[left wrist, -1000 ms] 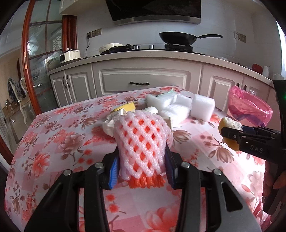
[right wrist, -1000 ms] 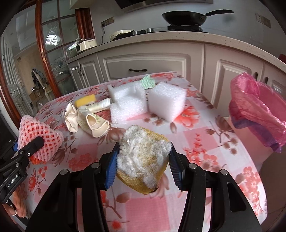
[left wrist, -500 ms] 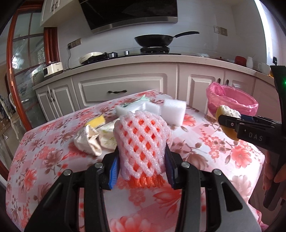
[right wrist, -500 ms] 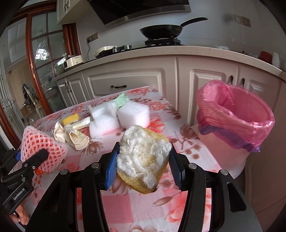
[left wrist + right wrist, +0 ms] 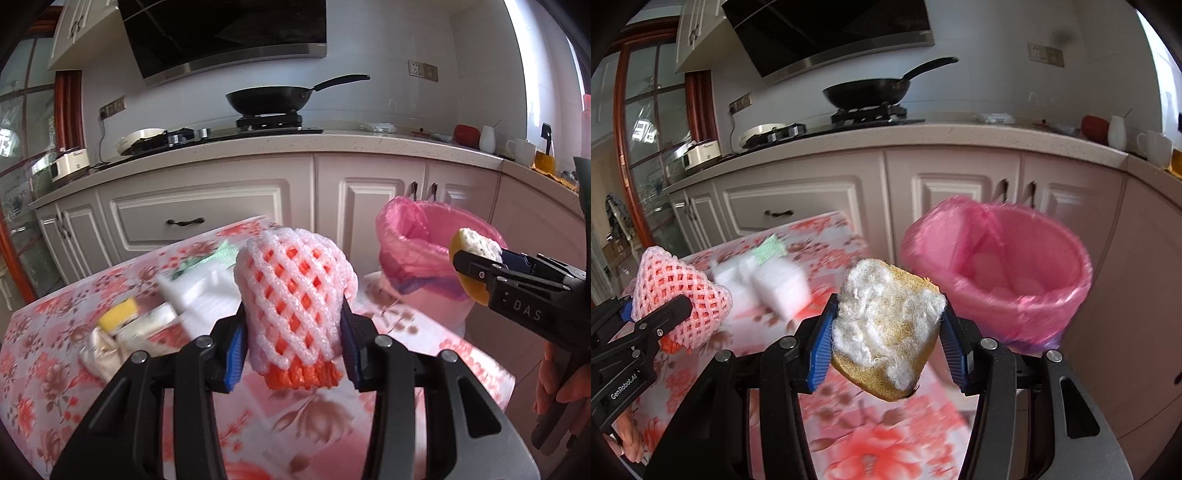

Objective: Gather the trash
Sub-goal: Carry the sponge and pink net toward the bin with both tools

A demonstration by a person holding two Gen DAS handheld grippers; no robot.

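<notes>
The left tool (image 5: 293, 334) points forward and slightly down, its blue pads (image 5: 233, 354) pressed against a foam net sleeve (image 5: 295, 299). Beside it, the right tool (image 5: 886, 343) is angled likewise, clamped on a worn yellow sponge (image 5: 886, 328). Bare fingers (image 5: 554, 380) wrap the right tool's handle.

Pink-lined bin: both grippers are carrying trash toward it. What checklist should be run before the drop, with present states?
1. Left gripper clamped on the foam fruit net: ok.
2. Right gripper clamped on the worn sponge: ok.
3. Pink-lined bin mouth open: ok, with pale items already inside.
4. Sponge over the bin mouth: not ok, it hangs short of the rim, above the table edge.
5. Foam net over the bin: not ok, it is above the table.
6. Room left in the bin: cannot tell.
</notes>
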